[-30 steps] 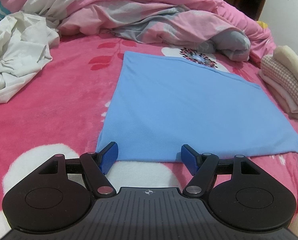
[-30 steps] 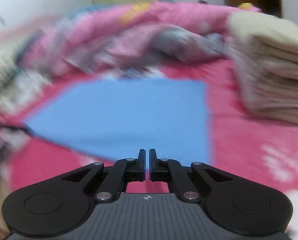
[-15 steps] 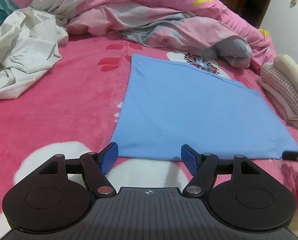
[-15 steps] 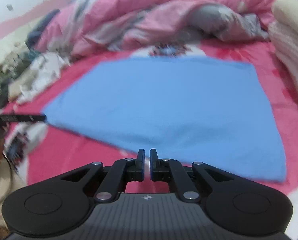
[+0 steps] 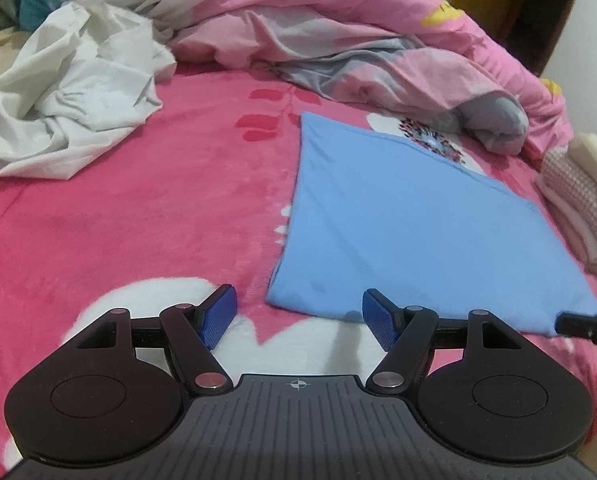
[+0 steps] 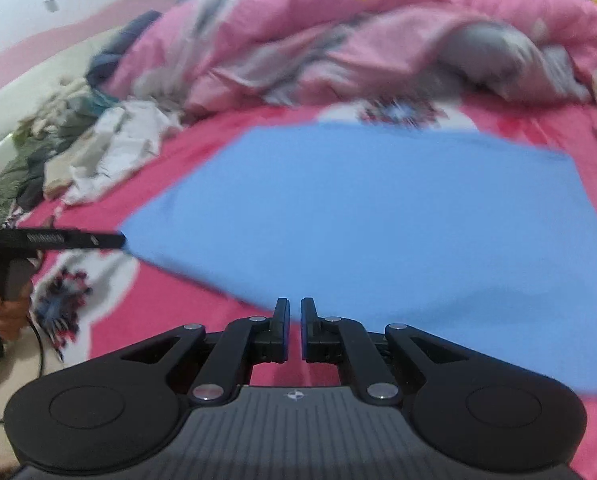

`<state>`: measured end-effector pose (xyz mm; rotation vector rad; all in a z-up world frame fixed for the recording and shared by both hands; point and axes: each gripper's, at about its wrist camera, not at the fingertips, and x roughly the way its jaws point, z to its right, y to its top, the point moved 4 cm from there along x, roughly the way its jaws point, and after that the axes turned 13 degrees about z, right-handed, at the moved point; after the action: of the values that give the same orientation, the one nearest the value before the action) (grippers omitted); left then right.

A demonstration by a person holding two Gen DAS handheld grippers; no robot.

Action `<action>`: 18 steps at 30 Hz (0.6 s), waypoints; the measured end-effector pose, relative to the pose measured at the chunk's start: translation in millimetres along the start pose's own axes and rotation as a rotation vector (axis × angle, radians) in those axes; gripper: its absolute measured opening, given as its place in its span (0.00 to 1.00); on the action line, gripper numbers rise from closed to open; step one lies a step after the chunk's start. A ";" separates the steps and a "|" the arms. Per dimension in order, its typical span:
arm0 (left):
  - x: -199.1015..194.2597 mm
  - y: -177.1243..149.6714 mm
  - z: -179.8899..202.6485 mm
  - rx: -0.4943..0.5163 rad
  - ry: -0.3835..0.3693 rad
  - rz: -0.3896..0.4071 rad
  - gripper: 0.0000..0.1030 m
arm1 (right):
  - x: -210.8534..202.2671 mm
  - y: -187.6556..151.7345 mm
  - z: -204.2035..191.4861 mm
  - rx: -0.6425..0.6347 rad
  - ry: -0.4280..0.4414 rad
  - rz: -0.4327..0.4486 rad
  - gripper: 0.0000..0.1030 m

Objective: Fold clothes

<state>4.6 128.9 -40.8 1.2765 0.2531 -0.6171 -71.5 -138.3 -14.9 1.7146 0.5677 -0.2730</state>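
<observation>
A light blue cloth (image 5: 418, 232) lies flat, folded into a rectangle, on the pink bed blanket (image 5: 138, 220). My left gripper (image 5: 296, 304) hovers open just before the cloth's near left corner, nothing between its blue pads (image 5: 218, 316). In the left wrist view the tip of my right gripper (image 5: 566, 323) pokes in at the cloth's near right corner. In the blurred right wrist view, my right gripper (image 6: 294, 308) is shut and empty above the near edge of the blue cloth (image 6: 378, 220). My left gripper (image 6: 116, 240) reaches in from the left, held by a hand (image 6: 6, 312).
A crumpled white garment (image 5: 70, 104) lies at the far left. A bunched pink quilt (image 5: 338, 28) runs along the back. A stack of folded clothes (image 5: 578, 192) sits at the right edge. More loose clothes (image 6: 58, 140) are heaped by the wall.
The left gripper slid left, so the cloth's near left corner now sits between its fingers. The right gripper swung across the cloth, and its tip has entered the left wrist view.
</observation>
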 end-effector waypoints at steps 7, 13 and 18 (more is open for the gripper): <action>-15.9 16.5 -11.0 0.043 0.060 0.041 0.68 | 62.2 -1.7 -38.4 -0.003 0.093 -0.017 0.05; -21.4 32.6 -29.5 0.087 0.100 0.050 0.68 | 66.1 0.3 -80.9 -0.082 0.206 -0.016 0.05; -24.7 39.0 -29.7 0.131 0.101 0.062 0.68 | 104.3 14.6 -98.3 -0.064 0.212 0.011 0.05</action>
<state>11.1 170.2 -5.3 1.4387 0.2588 -0.5240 12.4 -22.2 -30.0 1.6946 0.7141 -0.0648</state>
